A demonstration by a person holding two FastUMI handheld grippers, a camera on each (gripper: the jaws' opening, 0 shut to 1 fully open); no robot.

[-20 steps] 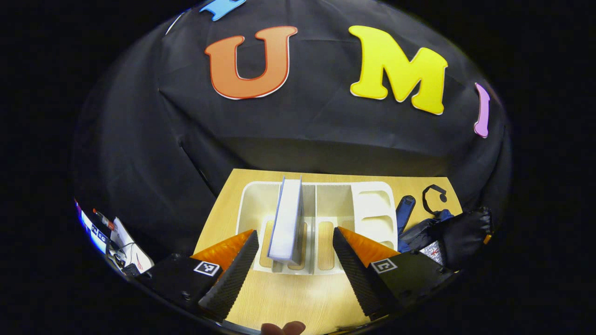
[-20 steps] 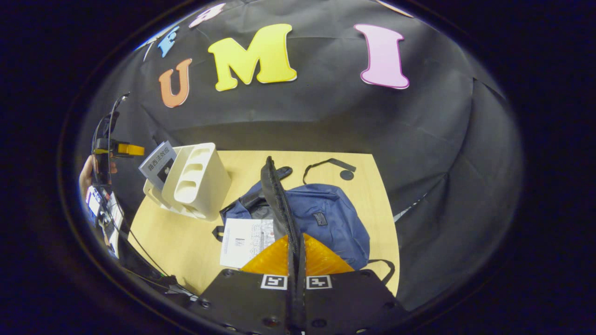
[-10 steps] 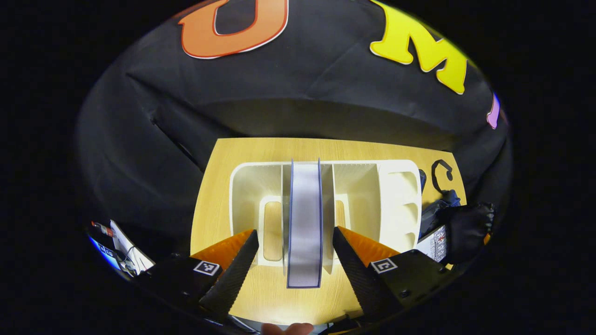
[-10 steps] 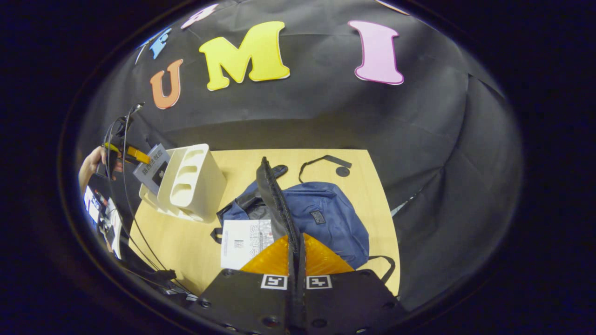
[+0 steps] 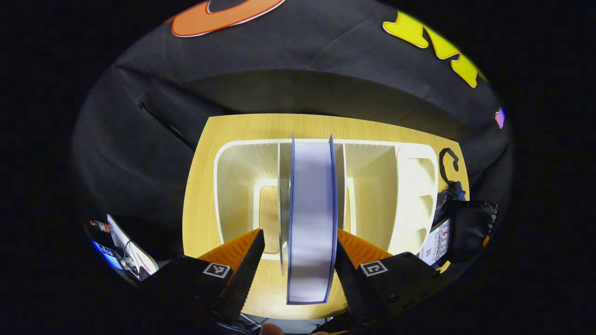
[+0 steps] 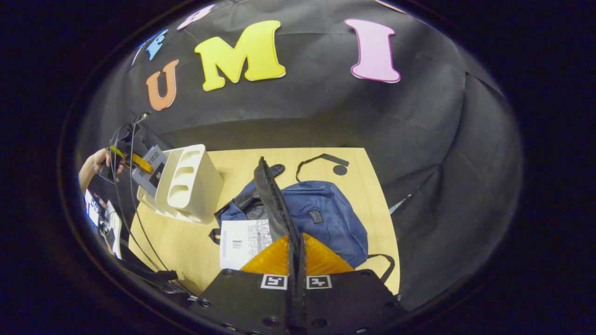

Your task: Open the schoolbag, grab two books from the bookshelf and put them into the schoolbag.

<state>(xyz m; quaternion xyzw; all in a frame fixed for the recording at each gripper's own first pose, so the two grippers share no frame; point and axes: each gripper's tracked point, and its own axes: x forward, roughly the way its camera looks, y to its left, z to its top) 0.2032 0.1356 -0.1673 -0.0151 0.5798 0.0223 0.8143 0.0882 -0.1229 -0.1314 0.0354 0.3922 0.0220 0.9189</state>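
Left tool [image 5: 296, 270] spread astride the upright book [image 5: 311, 223] in the white bookshelf [image 5: 242, 177]; right tool [image 6: 295, 260] pinches the blue schoolbag's [image 6: 326, 218] flap

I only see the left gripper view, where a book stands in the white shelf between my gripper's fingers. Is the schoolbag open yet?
Observer: Yes. In the right gripper view, the right gripper is shut on the flap of the schoolbag and holds it up.
Operator: Is there a book in it already?
Observer: One white-covered book lies at the opening, partly tucked under the flap.
Operator: What colour is the bag?
Observer: Blue. It lies flat on the table, beside the bookshelf.
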